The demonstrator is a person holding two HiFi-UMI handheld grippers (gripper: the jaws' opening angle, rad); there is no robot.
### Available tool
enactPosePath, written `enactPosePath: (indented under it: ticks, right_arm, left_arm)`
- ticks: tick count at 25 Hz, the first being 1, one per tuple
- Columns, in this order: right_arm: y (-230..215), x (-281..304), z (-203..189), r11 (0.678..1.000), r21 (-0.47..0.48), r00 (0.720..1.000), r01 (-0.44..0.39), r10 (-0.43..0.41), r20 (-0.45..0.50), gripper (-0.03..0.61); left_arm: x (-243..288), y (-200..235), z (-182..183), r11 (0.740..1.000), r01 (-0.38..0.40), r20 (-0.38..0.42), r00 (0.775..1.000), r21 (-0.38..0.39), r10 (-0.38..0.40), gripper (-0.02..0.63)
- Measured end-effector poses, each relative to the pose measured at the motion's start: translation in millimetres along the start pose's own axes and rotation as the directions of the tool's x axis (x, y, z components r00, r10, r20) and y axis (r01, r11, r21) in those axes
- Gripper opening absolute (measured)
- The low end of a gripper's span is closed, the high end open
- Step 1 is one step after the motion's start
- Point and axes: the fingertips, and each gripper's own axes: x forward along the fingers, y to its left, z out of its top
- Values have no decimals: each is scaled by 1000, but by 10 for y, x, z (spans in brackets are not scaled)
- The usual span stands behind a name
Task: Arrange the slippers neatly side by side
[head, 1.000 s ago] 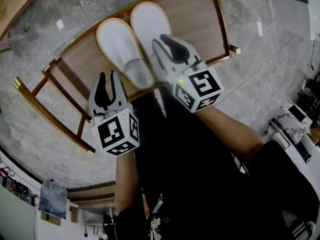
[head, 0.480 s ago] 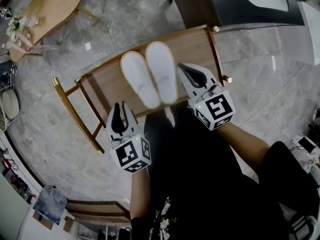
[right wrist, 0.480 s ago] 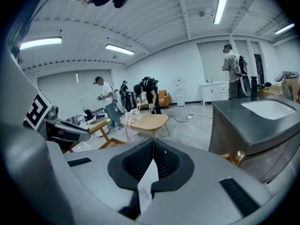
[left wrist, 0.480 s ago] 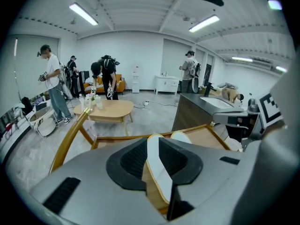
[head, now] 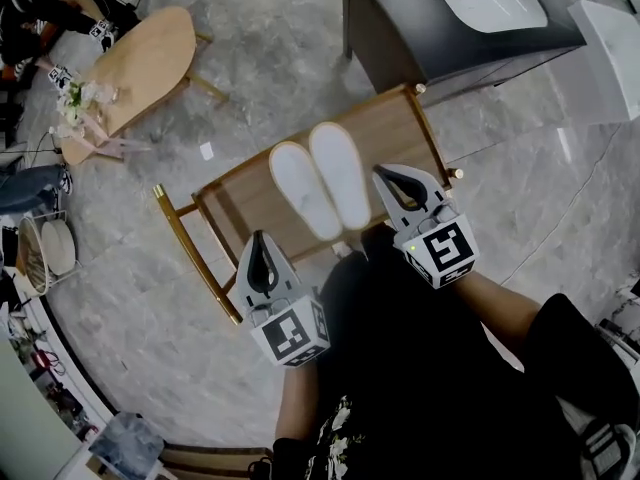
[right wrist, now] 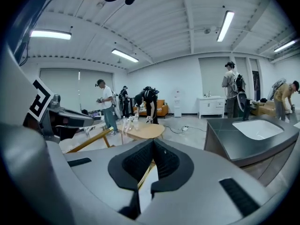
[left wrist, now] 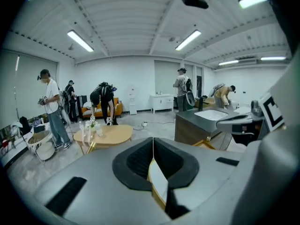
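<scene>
Head view, clock directions taken from the slippers.

- Two white flat fabric slippers point(head: 322, 182) lie side by side, long edges touching, on the brown wooden slatted tabletop point(head: 392, 128). They sit mid-board, angled along 11–5. Their near ends reach almost to the tabletop's near edge.
- Bare board strips are left at 9 and at 3. The 3 o'clock strip is wider.
- Tabletop ends carry thin wooden rails with gold tips. One rail runs at 8 o'clock, one at 3.
- Grey marble floor point(head: 270, 58) is open at 12, 9 and 7.
- One dark grey counter with a white basin point(head: 450, 38) stands at 1 o'clock, near the tabletop's far corner. That gap is the tightest.
- One oval light-wood table point(head: 140, 63) sits at 10 o'clock, well apart.
- Left tongs point(head: 261, 240) at 7 o'clock, over the near rail, apart from both slippers.
- Right tongs point(head: 386, 173) at 4 o'clock, over the board's 3 o'clock strip, just beside the right-hand slipper, not touching.
- Both tongs have just been closing. The pads now meet, with nothing between them in the left gripper view point(left wrist: 153, 142) or the right gripper view point(right wrist: 153, 144).

Count: 2 slippers, 2 tongs, 1 tabletop, 1 counter, 1 oval table.
</scene>
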Motion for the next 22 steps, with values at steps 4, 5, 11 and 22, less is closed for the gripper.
enactPosePath:
  ticks: [4,5,11,22]
  right_arm:
    - [253,-164,151,999,-19,999,30,-29,40,0]
    - [328,-200,202,999,-27,998,32,-30,54,0]
    - [562,-505,523,996,-46,981,72,-62,184,0]
    - [674,-937,854,990,-61,961,130,-111,255,-2]
  left_arm:
    - [-195,86,163,1000,26,59,998,0,-26,6]
    - [-242,114,188,999,33,68,997,-2,-32,6]
    - [-475,194,442,997,71,148,986,29,-74,6]
    - [-717,-85,788,981,126,267,950,145,-161,6]
